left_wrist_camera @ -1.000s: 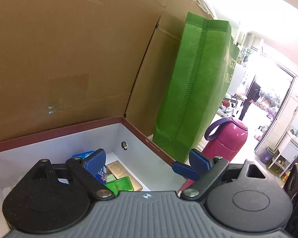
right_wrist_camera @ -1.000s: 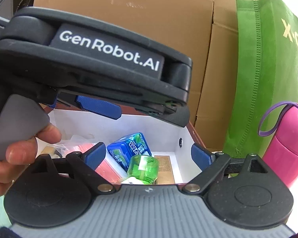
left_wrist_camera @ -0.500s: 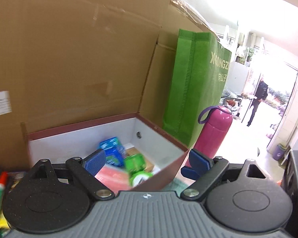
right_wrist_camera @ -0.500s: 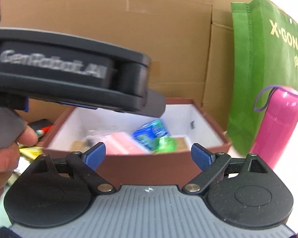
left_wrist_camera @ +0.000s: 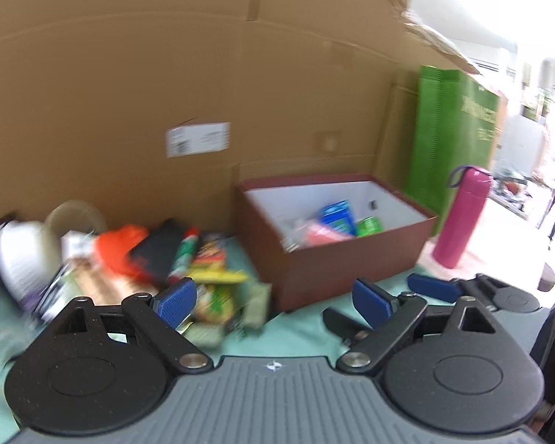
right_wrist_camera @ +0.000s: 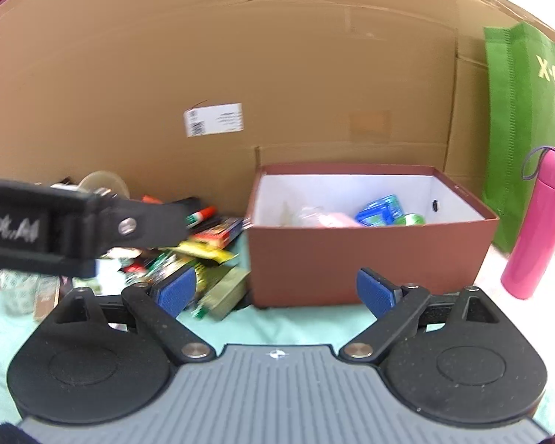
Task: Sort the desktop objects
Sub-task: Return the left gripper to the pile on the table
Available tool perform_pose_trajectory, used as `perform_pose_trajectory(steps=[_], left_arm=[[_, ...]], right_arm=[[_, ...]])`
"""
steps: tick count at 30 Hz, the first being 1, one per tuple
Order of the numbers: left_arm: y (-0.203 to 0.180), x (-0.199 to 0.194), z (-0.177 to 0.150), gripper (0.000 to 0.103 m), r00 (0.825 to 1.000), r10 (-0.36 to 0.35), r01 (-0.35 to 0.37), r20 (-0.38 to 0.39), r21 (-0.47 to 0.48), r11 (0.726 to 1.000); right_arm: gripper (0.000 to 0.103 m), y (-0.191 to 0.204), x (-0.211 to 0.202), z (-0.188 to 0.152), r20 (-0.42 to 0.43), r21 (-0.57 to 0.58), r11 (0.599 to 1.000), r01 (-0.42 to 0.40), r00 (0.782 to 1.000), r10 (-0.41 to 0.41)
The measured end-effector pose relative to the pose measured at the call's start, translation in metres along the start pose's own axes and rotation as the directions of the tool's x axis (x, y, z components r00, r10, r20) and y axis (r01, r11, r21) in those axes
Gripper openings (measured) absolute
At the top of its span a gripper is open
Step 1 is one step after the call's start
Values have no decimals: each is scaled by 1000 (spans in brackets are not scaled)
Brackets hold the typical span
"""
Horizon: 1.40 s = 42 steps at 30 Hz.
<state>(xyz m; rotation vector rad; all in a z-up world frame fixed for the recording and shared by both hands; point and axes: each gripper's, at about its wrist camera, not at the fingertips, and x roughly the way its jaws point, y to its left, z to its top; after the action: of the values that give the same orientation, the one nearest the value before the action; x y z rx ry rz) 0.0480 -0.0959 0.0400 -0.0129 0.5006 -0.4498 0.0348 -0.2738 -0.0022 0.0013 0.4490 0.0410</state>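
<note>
Inside one brown box (right_wrist_camera: 370,255), roughly four blurred items lie.

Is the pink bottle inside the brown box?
No, the pink bottle stands upright on the table to the right of the brown box, outside it.
</note>
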Motion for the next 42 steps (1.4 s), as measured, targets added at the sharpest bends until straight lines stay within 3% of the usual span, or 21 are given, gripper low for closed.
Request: perform_pose_trajectory(steps=[7,22,26,34,39,42], left_arm=[[35,-26,-33,94,994,102,-105,-31,-135,985],[65,-31,-59,94,980,182,-194,-87,-173,966],[76,-27,-67,94,974,198,-216,-110,-183,959],[108,-23,-73,90,975,178,-207,-135,-250,946],[119,-26,-70,80,979,167,-191,-117,-247,950],[122,-24,-73,79,975,176,-204,-132,-243,948]], right_arm=[[92,34,-7,-12,-35,-27,1000,2,999,-3],[92,74,-5,-26,-104,-57,997,-42,994,36],[92,82,1,-29,-118,-64,994,-94,989,86],[91,104,28,-36,-196,-109,960,-258,952,234],[90,120,38,-40,-237,-115,934,-338,922,305],[76,128,43,-45,-254,-120,925,-360,912,321]])
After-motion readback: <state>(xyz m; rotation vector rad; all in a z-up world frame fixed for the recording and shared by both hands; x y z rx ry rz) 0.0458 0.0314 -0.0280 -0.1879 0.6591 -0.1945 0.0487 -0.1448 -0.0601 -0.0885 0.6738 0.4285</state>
